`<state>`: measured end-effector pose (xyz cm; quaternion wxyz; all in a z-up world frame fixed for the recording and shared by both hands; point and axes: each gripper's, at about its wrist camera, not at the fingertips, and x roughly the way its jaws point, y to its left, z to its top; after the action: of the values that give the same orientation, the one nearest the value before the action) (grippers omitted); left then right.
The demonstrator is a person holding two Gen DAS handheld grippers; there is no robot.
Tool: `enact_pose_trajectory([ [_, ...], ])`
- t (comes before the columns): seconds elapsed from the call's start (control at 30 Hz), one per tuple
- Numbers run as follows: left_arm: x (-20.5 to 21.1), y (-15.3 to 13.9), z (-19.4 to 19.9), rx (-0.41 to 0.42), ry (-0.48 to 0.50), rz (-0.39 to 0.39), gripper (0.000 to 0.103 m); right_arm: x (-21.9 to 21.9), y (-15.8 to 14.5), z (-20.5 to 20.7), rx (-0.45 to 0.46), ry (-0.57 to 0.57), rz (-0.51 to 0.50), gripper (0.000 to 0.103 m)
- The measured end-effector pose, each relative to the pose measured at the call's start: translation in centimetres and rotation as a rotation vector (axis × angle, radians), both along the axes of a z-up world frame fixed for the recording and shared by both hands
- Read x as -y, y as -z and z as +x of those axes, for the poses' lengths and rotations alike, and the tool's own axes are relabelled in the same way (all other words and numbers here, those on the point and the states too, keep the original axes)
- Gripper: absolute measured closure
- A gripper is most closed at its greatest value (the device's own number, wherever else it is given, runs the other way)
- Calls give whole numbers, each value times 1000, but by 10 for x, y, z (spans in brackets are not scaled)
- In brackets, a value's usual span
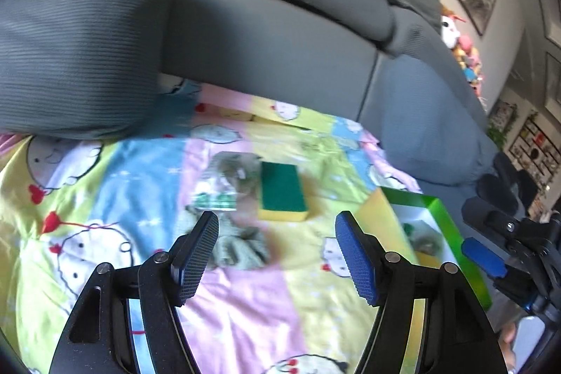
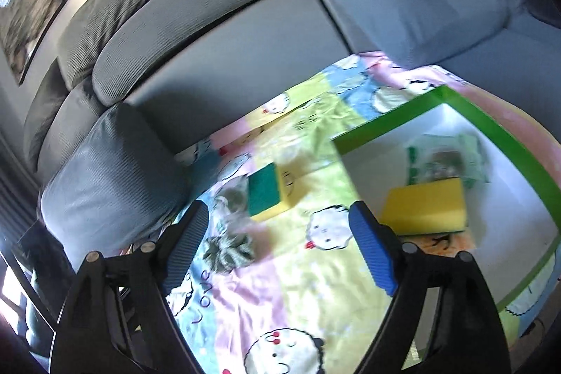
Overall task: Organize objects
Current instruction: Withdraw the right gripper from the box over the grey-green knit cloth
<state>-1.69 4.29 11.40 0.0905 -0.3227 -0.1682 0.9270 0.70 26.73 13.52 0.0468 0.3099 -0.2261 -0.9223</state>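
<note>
Your left claw [image 1: 277, 255] hangs with its jaws apart and empty, and so does your right claw [image 2: 278, 249]; both hover over the patterned blanket [image 1: 245, 297] on the sofa [image 1: 266, 48]. Ahead of them, a green-topped sponge [image 1: 282, 191], a clear packet [image 1: 224, 177] touching it and a grey scrubber [image 1: 242, 251] nearer you lie loose mid-blanket. At the blanket's right edge, the green-rimmed box [image 2: 491, 125] holds a yellow sponge [image 2: 426, 205] and a bagged scourer [image 2: 445, 160]. By that count, two are stowed and three are left.
</note>
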Motion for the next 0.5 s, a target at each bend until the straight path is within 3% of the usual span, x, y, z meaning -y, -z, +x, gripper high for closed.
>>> enact_pose_trajectory([
  [0.1, 12, 7, -5, 21, -18, 30, 34, 18, 3, -6, 8, -53, 3, 21],
  [0.37, 37, 23, -13, 88, -68, 5, 34, 52, 19, -26, 59, -150, 2, 21],
  [0.5, 50, 33, -19, 122, -79, 60, 34, 62, 29, -40, 87, -175, -16, 21],
])
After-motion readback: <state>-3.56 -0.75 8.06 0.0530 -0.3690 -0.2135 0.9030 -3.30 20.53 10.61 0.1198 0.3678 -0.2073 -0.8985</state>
